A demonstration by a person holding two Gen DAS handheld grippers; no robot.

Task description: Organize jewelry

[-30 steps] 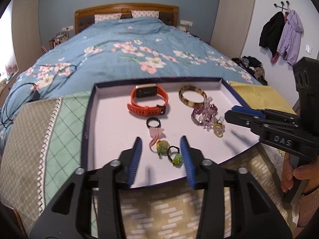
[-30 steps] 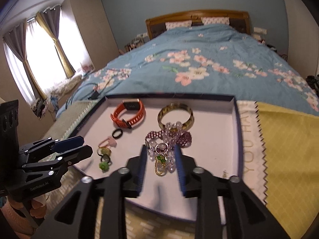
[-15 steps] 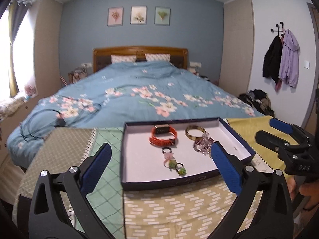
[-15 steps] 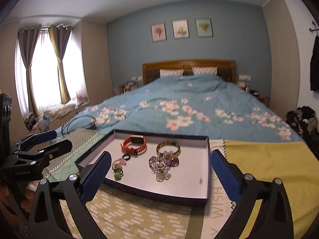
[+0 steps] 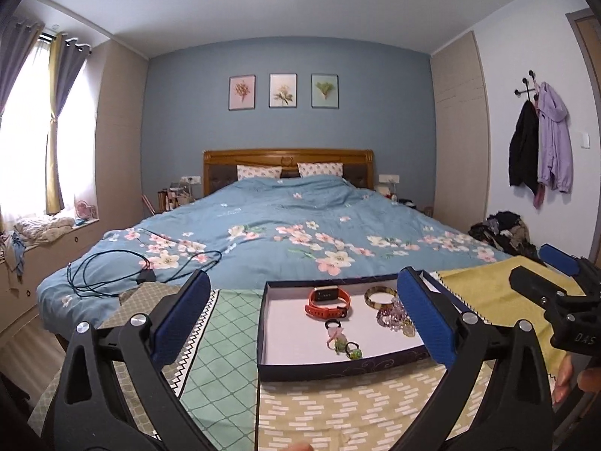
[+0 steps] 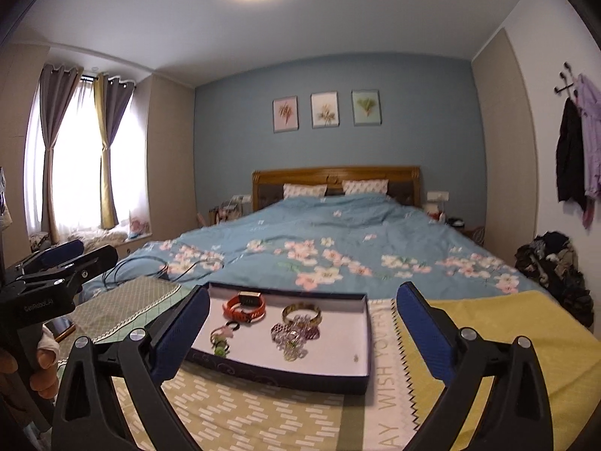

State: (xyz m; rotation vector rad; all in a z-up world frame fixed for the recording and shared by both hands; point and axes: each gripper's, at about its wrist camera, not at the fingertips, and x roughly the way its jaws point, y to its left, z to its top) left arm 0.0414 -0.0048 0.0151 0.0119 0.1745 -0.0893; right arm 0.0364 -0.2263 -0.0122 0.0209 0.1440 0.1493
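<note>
Left wrist view. Left gripper (image 5: 304, 315): jaws spread as wide as they go, nothing between the pads, held back from the tray and pointing nearly level. Tray (image 5: 338, 370): dark blue, shallow, white floor, resting on patterned cloths at the foot of the bed (image 5: 285, 225). Contents: orange watch band (image 5: 328, 300) at the back; amber bangle (image 5: 380, 297) to its right; purple bead bracelet (image 5: 390, 315) in front of the bangle, partly hidden by the right-hand finger; black ring (image 5: 332, 324), pink piece (image 5: 335, 335) and green bead rings (image 5: 347, 349) in a file toward the near wall. Right gripper (image 5: 552, 278) at the right edge, beside the tray.

Right wrist view. Right gripper (image 6: 300, 323): jaws fully apart, empty, likewise back from the tray. Same pieces lie inside the tray; a tiny item sits alone near the right wall, too small to identify.

Handling note. All the jewelry appears gathered and grouped in the tray, so sorting looks close to finished. If any piece needs shifting, approach from above, narrow the jaws first, and pinch one item only; the bead cluster snags easily.
</note>
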